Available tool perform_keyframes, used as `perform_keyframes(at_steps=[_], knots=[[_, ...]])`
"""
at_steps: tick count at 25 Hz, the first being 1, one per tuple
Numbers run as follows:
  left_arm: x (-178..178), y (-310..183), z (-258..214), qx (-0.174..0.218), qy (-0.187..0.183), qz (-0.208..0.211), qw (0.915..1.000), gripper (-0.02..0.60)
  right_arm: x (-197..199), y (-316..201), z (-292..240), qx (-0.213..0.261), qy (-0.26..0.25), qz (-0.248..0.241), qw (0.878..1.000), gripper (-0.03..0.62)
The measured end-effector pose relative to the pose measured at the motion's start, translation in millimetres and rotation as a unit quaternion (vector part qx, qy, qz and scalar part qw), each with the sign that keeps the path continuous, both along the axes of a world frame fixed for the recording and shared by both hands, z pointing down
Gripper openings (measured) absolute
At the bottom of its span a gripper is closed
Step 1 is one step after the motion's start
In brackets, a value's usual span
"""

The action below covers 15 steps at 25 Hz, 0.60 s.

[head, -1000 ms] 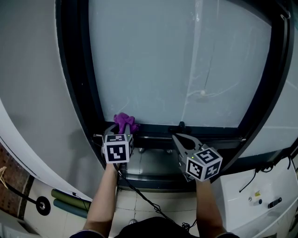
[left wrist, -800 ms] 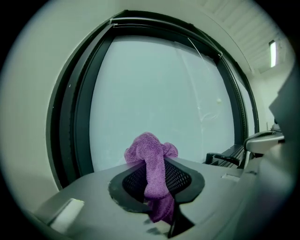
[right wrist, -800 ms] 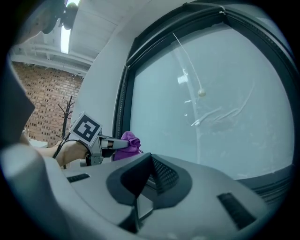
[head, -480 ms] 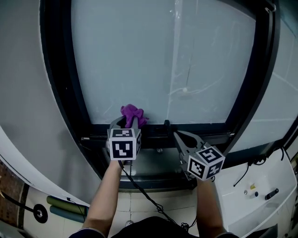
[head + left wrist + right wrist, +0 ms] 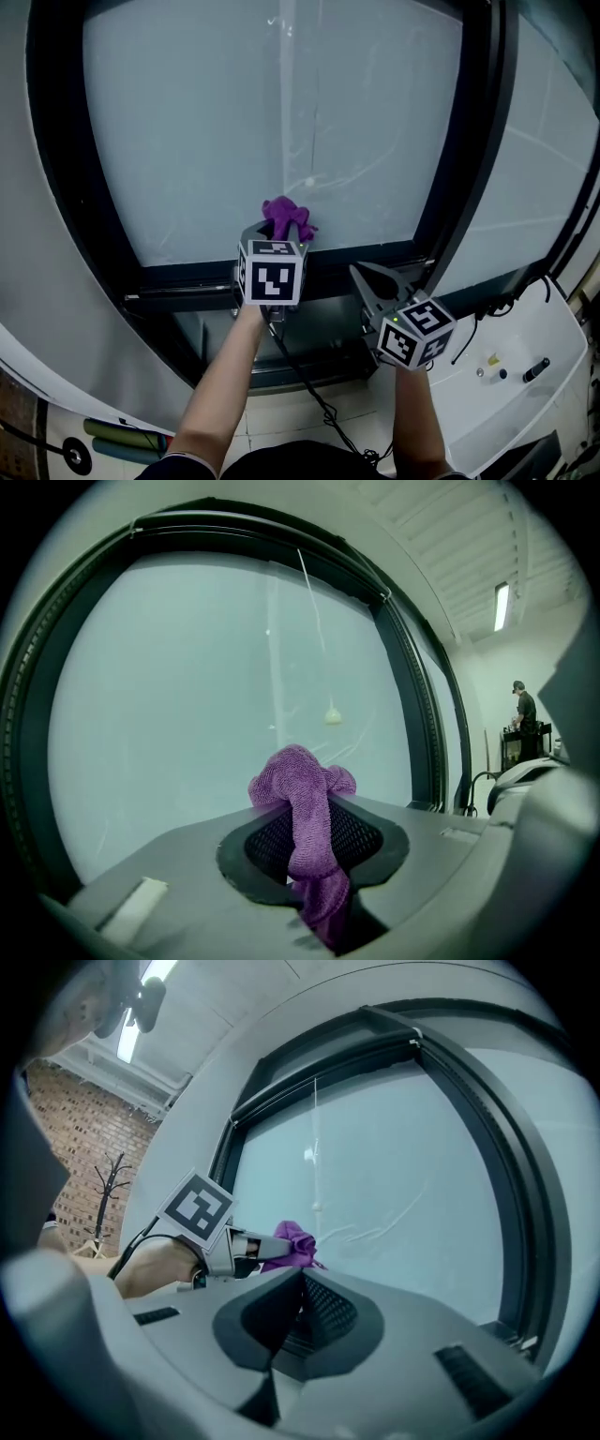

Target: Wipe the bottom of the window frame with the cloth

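My left gripper is shut on a purple cloth, which bunches up past the jaw tips. The cloth sits in front of the pale glass, just above the black bottom rail of the window frame; I cannot tell if it touches. In the left gripper view the cloth hangs down between the shut jaws of the left gripper. My right gripper is lower and to the right, shut and holding nothing. The right gripper view shows the right gripper, the left gripper and the cloth.
A dark metal ledge runs below the rail. A black cable trails down from the left gripper. A white unit with small parts stands at the lower right. A person stands far off to the right.
My left gripper has carried the cloth to the right along the bottom rail, away from the frame's left corner. The right gripper has stayed shut beside it.
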<state>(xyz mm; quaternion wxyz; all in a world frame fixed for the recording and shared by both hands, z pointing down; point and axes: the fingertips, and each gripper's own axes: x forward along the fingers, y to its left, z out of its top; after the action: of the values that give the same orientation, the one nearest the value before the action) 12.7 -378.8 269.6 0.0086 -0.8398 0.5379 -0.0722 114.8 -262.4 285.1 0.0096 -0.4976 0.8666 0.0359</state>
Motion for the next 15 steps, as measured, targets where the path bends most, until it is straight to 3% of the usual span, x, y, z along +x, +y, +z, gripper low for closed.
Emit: perform_keyframes(at_steps=[5,15], knots=[[49,-10,4,-0.010,0.001,0.021,0.9997,0.084,46,7,-1,0.004,-0.006,0.033,0.999,0.015],[98,-36,32,-0.022,0.015,-0.009,0.9996,0.084,107,10,8,-0.008,-0.005,0.059,0.998,0.015]])
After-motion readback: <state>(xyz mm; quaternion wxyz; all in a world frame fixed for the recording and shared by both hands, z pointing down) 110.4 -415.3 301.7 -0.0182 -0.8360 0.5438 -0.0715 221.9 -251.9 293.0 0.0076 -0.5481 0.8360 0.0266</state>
